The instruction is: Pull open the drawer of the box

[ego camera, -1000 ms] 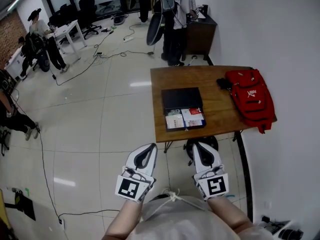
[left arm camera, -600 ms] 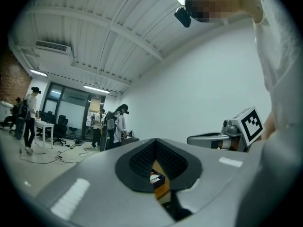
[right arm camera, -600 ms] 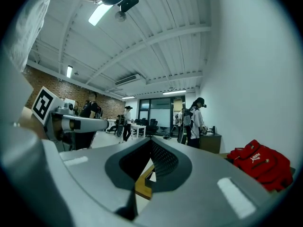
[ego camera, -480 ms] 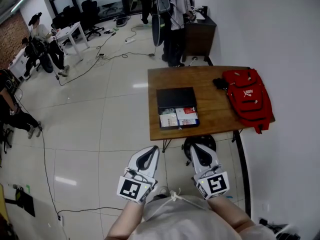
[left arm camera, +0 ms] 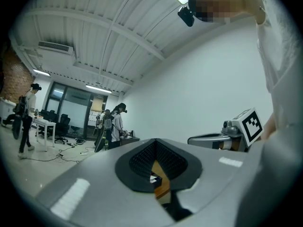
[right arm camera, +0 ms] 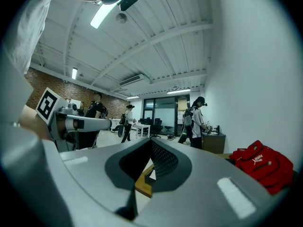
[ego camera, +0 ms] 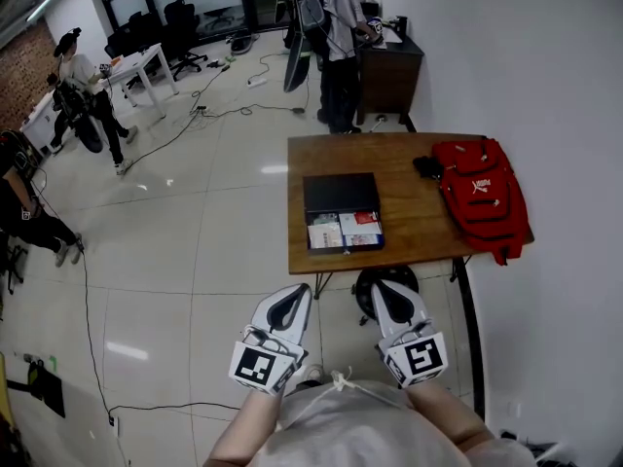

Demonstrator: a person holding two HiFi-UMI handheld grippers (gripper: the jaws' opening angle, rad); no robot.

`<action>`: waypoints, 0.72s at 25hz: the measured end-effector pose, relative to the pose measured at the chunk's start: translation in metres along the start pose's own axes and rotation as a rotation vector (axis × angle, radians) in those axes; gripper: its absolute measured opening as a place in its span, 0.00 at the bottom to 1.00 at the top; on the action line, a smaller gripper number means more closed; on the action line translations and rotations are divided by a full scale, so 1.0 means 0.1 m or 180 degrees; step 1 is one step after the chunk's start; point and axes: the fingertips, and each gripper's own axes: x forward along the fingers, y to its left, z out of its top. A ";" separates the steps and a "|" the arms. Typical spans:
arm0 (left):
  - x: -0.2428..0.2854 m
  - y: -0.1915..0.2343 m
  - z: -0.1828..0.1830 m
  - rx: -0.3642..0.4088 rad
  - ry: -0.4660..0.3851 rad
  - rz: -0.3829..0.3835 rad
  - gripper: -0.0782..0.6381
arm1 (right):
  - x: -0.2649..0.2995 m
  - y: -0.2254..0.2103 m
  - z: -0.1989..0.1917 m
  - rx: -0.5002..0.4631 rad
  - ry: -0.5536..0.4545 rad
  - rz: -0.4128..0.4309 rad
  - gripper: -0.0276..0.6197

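On the wooden table (ego camera: 409, 224) lies the black box (ego camera: 340, 193). Its drawer (ego camera: 344, 232) stands pulled out toward me, and white and red items lie in it. I hold both grippers close to my body, over the floor and well short of the table. The left gripper (ego camera: 294, 290) is shut with nothing in it, and the right gripper (ego camera: 381, 286) is shut and empty too. In the left gripper view the left gripper (left arm camera: 155, 141) points toward the table, a strip of which shows through the jaw window. The right gripper (right arm camera: 151, 140) shows the table edge the same way.
A red backpack (ego camera: 483, 197) and a small black item (ego camera: 428, 166) lie on the table's right side. A round stool (ego camera: 387, 278) stands under the front edge. Behind the table are a dark cabinet (ego camera: 390, 66) and standing people (ego camera: 336, 27). Cables (ego camera: 92, 358) run across the floor.
In the head view the table and box have shifted slightly left and up. Both grippers keep their place before my body, still shut. People at the back have moved a little.
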 end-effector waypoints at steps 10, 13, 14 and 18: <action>0.06 -0.04 -0.03 0.0017 0.0030 -0.0034 0.11 | 0.03 -0.08 -0.06 0.0213 0.0059 -0.0037 0.05; 0.07 -0.05 -0.05 0.0027 0.0062 -0.0053 0.11 | 0.03 -0.05 -0.03 0.0202 0.0048 -0.0019 0.05; 0.07 -0.05 -0.06 0.0032 0.0073 -0.0054 0.11 | 0.04 -0.04 -0.02 0.0181 0.0043 -0.0006 0.05; 0.09 -0.03 -0.06 0.0060 0.0103 -0.0035 0.11 | 0.04 -0.02 -0.02 0.0122 0.0054 0.0032 0.05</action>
